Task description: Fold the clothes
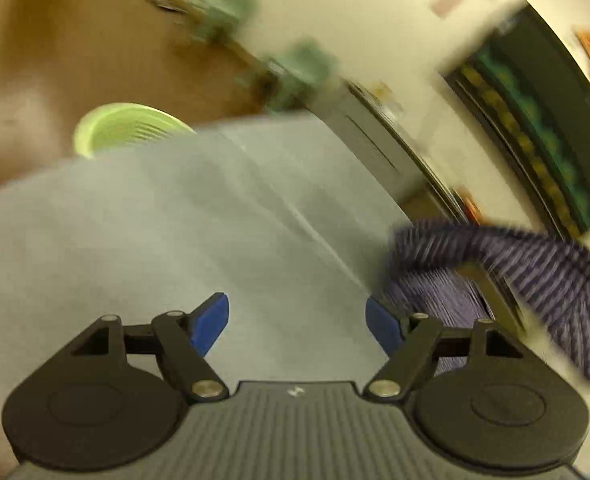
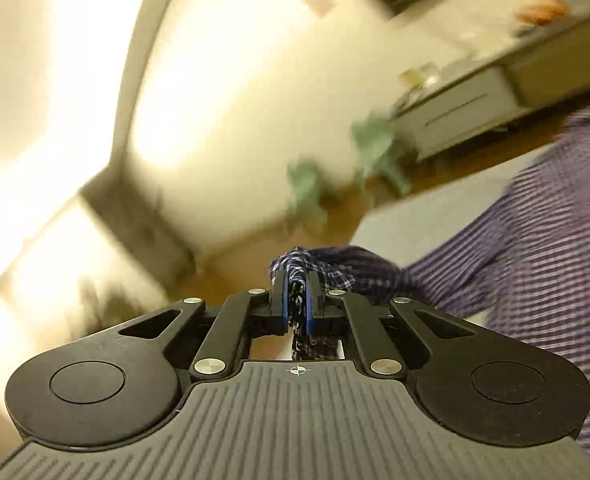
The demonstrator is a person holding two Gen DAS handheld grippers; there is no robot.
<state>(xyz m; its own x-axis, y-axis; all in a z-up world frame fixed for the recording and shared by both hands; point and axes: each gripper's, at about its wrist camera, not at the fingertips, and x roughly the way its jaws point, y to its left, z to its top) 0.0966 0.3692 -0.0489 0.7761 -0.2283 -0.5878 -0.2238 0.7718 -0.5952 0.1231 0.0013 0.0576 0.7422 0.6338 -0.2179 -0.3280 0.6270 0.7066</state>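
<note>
A purple-and-white checked shirt point(image 2: 535, 216) hangs lifted at the right of the right wrist view, its cloth running to my right gripper point(image 2: 297, 292). That gripper is shut on a bunched edge of the shirt, the fabric pinched between its blue pads. In the left wrist view the same shirt point(image 1: 543, 272) shows blurred at the right edge, above a pale grey cloth-covered surface point(image 1: 175, 220). My left gripper point(image 1: 297, 322) stands open over that grey surface with nothing between its blue pads point(image 1: 211, 322); its right pad sits close beside the shirt's lower folds.
A light green ribbed cup point(image 1: 123, 128) stands beyond the grey surface on a brown floor or tabletop point(image 1: 55, 60). Two green blurred objects point(image 1: 299, 68) sit along the wall. A white cabinet point(image 2: 455, 108) lies behind, and a dark framed picture point(image 1: 535, 120) hangs on the wall.
</note>
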